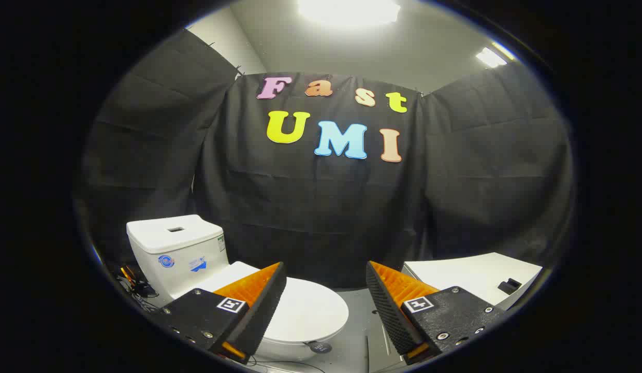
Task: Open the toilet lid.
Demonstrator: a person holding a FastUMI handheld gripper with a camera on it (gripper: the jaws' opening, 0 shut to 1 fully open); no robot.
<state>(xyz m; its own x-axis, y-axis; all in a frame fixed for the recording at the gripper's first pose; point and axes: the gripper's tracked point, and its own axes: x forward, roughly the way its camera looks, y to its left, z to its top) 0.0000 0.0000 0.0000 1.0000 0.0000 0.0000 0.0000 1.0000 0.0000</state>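
Gripper [326, 290] is hovering, fingers apart and empty; toilet lid [305, 311] just ahead is lying closed, lifting not yet begun.

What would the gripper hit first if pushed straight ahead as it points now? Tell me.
Probably the black cloth wall. The open gripper aims past the closed toilet lid, which sits lower, beside the left finger. Depth is uncertain.

The toilet [207, 269], lid [305, 311] down, stands beyond the open gripper's [326, 274] left finger.
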